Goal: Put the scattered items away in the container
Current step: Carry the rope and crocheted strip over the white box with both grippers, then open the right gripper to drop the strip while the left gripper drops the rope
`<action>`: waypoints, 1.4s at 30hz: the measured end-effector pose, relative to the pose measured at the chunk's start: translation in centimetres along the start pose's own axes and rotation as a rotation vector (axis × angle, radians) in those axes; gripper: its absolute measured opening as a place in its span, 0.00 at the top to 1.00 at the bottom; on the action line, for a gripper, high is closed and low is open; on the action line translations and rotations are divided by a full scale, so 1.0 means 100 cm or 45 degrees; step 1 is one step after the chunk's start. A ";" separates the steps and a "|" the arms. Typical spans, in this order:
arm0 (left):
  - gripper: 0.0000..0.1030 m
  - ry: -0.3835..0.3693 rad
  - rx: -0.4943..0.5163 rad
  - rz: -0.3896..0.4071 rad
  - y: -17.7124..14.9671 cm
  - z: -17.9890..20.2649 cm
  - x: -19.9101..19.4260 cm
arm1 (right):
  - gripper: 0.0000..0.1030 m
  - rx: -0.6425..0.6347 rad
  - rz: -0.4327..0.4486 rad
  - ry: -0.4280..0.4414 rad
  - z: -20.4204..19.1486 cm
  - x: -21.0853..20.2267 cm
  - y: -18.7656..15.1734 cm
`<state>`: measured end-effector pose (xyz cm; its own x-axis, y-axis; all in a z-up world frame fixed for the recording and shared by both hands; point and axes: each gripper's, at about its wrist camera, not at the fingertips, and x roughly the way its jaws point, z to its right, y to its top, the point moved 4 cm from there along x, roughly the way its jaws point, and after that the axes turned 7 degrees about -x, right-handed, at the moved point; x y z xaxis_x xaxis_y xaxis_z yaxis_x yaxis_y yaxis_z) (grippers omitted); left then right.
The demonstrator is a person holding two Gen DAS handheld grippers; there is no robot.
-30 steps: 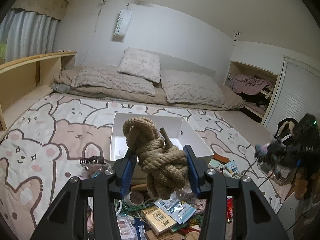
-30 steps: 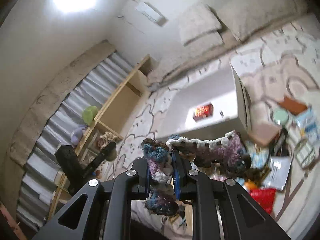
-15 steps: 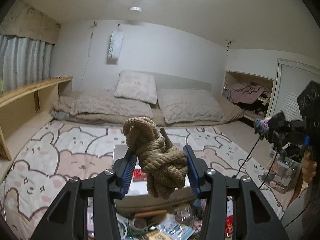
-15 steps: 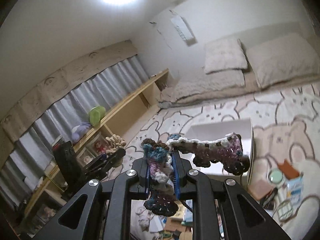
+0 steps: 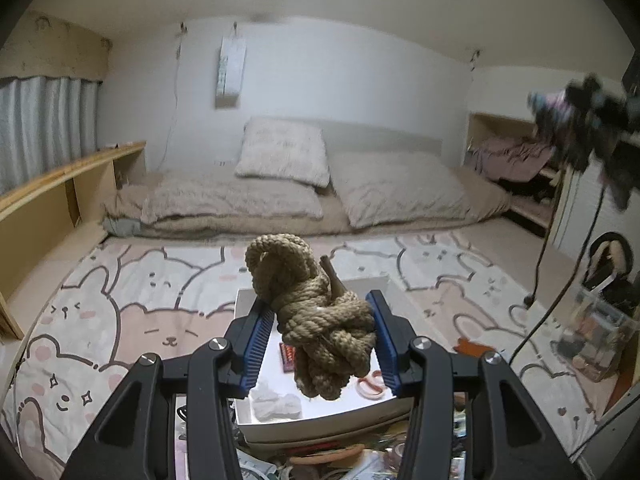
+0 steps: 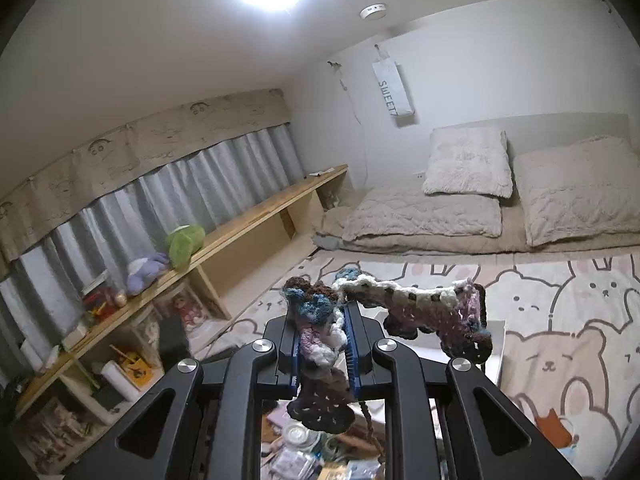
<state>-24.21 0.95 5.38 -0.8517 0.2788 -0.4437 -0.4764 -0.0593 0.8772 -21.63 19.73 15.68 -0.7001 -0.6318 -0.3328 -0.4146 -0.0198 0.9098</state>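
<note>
While my left gripper (image 5: 320, 334) clamps the rope bundle (image 5: 316, 316) above the white box (image 5: 320, 412), my right gripper (image 6: 322, 344) pinches crochet (image 6: 432, 312) trailing toward three o'clock.

The left wrist camera looks level along its fingers over the white box (image 5: 320, 420) toward the pillows (image 5: 284, 152) at the far wall. The right wrist camera, raised, faces the curtained left wall and wooden shelf (image 6: 240, 220). Both views share the bear-print rug (image 5: 132, 320) and bedding.
</note>
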 end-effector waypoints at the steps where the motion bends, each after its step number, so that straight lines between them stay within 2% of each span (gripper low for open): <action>1: 0.54 -0.003 -0.008 -0.020 -0.002 -0.003 0.009 | 0.81 0.006 -0.006 -0.006 0.004 0.005 0.000; 5: 0.54 -0.016 -0.054 -0.129 -0.015 -0.011 0.051 | 0.81 0.048 -0.046 -0.007 0.018 0.027 0.000; 10: 0.54 -0.014 -0.045 -0.251 -0.029 -0.008 0.095 | 0.81 0.058 -0.128 -0.024 0.032 0.059 -0.008; 15: 0.54 -0.058 -0.050 -0.391 -0.041 -0.003 0.130 | 0.81 0.019 -0.268 -0.035 0.038 0.100 -0.024; 20: 0.54 -0.056 -0.073 -0.496 -0.048 -0.004 0.152 | 0.81 0.013 -0.345 -0.041 0.046 0.131 -0.038; 23: 0.54 -0.053 -0.071 -0.537 -0.054 -0.004 0.163 | 0.81 0.023 -0.391 -0.051 0.054 0.148 -0.048; 27: 0.54 0.007 -0.045 -0.581 -0.065 -0.008 0.179 | 0.81 0.016 -0.457 -0.094 0.066 0.168 -0.061; 31: 0.54 0.010 -0.044 -0.616 -0.077 -0.012 0.188 | 0.81 -0.004 -0.548 -0.138 0.081 0.184 -0.078; 35: 0.54 -0.022 -0.041 -0.642 -0.089 -0.007 0.191 | 0.81 -0.134 -0.755 -0.221 0.094 0.207 -0.110; 42: 0.53 0.011 -0.070 -0.647 -0.099 -0.018 0.204 | 0.81 -0.295 -1.009 -0.346 0.117 0.227 -0.159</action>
<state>-37.22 5.49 -12.67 -0.5111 0.2772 -0.8136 -0.8415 0.0316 0.5393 -37.73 14.73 -9.23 -0.3817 -0.1588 -0.9105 -0.7306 -0.5515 0.4025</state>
